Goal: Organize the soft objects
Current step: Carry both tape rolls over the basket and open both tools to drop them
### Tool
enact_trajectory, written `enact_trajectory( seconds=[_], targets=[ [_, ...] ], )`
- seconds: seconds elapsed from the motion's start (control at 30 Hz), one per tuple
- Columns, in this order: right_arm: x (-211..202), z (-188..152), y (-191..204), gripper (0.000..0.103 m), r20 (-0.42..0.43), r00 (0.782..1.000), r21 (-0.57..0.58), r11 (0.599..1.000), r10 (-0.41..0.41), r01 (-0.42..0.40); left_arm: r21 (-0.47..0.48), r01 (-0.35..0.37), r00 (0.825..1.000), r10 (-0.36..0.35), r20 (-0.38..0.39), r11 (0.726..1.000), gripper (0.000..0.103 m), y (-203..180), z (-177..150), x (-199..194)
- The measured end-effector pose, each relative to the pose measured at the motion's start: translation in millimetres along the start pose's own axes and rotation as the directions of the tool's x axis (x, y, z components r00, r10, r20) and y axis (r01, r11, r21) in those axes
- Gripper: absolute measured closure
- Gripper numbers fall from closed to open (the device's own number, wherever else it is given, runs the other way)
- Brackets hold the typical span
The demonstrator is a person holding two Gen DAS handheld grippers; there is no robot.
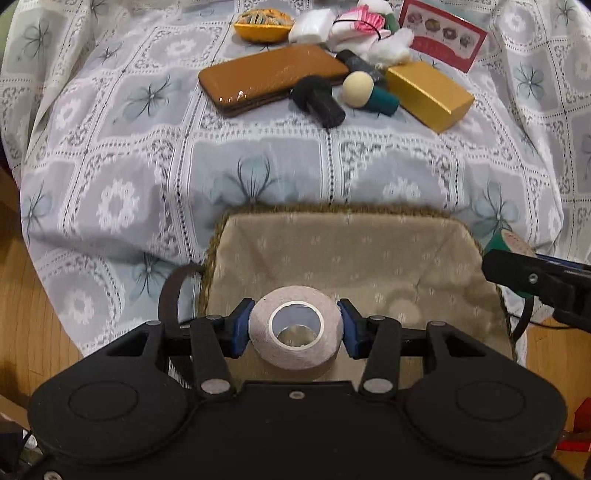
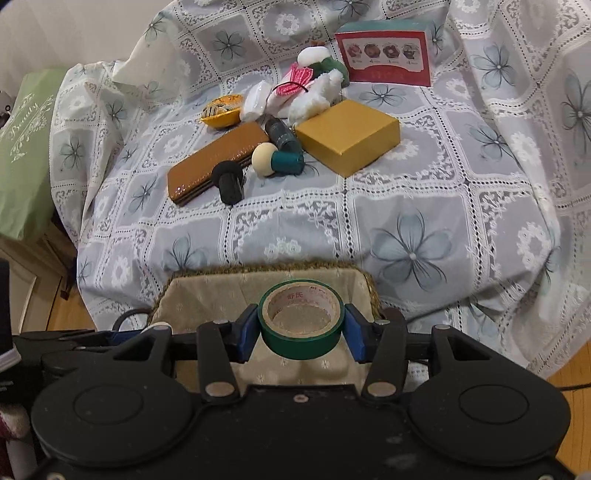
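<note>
Two hand-held grippers are hanging side by side over a lined basket (image 1: 369,240) at the near edge of a table draped in a lace cloth (image 1: 147,147), both pointing steeply downward and away from the person holding them.

The left gripper (image 1: 295,326) is clenching a white tape roll (image 1: 295,326), its blue pads (image 1: 242,328) pressing on opposite sides of the roll's outer wall. The roll is sitting over the basket's beige lining, tilted so that its open core is facing up toward the camera; its axis is running roughly along the gripper's pointing line, across the line between the pads.

The right gripper (image 2: 301,325) is gripping a green tape roll (image 2: 301,325) in the same way, pads on either side of the roll. This roll too is hanging above the basket (image 2: 207,291), near its far rim, with its cardboard core opening upward toward the camera. In the left wrist view the right gripper (image 1: 491,254) is reaching in from the right edge, the green roll (image 1: 509,240) at its tip.

Farther back on the cloth, well apart from the basket, a cluster of things is lying: a brown case (image 1: 269,79), a gold box (image 1: 428,94), a black sponge (image 1: 317,99), a cream-headed sponge (image 1: 365,92), a yellow cushion (image 1: 264,24), white soft items (image 1: 354,26) and a red card box (image 1: 447,35)
</note>
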State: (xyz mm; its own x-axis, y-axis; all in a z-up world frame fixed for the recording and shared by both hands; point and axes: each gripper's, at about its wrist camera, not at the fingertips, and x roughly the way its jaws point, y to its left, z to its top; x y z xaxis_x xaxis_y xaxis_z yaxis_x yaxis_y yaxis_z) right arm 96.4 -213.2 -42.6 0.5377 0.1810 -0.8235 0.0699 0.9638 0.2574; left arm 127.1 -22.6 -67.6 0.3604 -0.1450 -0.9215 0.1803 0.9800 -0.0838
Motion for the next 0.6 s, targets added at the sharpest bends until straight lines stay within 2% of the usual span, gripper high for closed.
enact_trajectory(
  seconds=[0.27,0.6],
  targets=[
    [-16,-20,10,0.055,0.011,1.000,-0.035,0.999,-0.003,0.004,-0.001,0.016,1.000,-0.016,-0.008,1.000,0.056,-1,-21,-12],
    [-12,-38,13,0.055,-0.074,0.997,-0.083,0.996,-0.019,0.013,0.004,0.020,0.999,-0.020,-0.049,1.000,0.055,0,-35,-11]
  ],
)
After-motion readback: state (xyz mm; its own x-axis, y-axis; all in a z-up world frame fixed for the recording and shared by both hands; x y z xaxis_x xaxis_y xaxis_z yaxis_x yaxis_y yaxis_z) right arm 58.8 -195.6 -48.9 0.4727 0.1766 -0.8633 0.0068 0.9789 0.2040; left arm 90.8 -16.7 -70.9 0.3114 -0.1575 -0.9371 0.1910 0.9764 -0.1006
